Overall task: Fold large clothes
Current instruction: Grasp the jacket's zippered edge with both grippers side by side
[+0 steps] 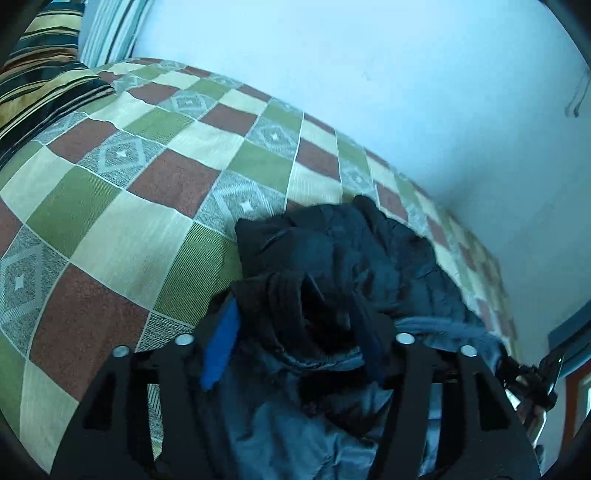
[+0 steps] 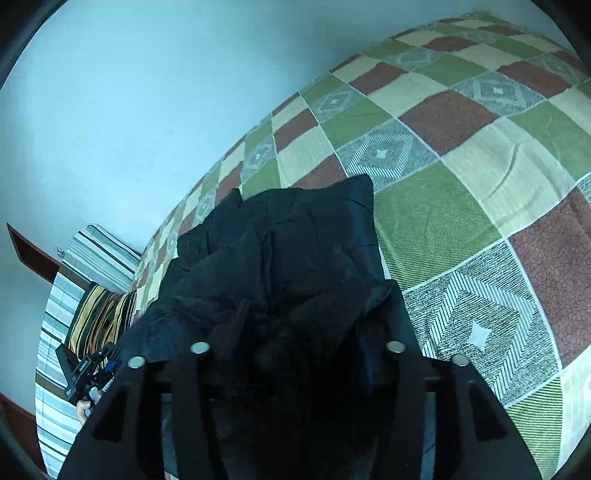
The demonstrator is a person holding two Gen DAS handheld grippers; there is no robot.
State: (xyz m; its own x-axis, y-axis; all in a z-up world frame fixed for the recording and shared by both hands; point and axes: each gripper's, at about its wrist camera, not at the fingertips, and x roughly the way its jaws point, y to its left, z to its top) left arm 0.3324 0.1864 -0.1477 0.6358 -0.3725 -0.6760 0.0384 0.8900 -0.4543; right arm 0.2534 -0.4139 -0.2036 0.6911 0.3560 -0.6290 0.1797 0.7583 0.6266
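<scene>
A dark navy padded jacket (image 1: 332, 258) lies bunched on a bed covered by a checked bedspread (image 1: 110, 221) of green, cream, rust and grey diamond-patterned squares, with both hand-held grippers at its near edge. In the left wrist view the left gripper (image 1: 299, 332) has folds of the jacket packed between its black fingers — a blue pad (image 1: 219, 350) on the left-hand finger presses against the cloth, and a paler blue-grey lining (image 1: 295, 424) spills down toward the camera — so the gripper is closed on the garment. In the right wrist view the right gripper (image 2: 295, 350) is buried under the jacket (image 2: 280, 251), which drapes over the gap between its fingers; the fingertips are hidden in dark fabric, and whether they clamp the cloth or merely sit beneath it cannot be told. The jacket rises in a crumpled heap away from both cameras, one corner standing up against the bedspread (image 2: 461, 184). A pale blue wall (image 1: 369, 92) runs along the far side of the bed. A pillow with gold and black stripes (image 1: 40, 74) sits at the head of the bed, beside another in pale teal and white stripes (image 1: 110, 29). Each camera catches the opposite gripper at the edge of its frame — the right one (image 1: 532, 376) and the left one (image 2: 85, 373), the latter with the person's fingers (image 2: 86, 404) visible below it.
</scene>
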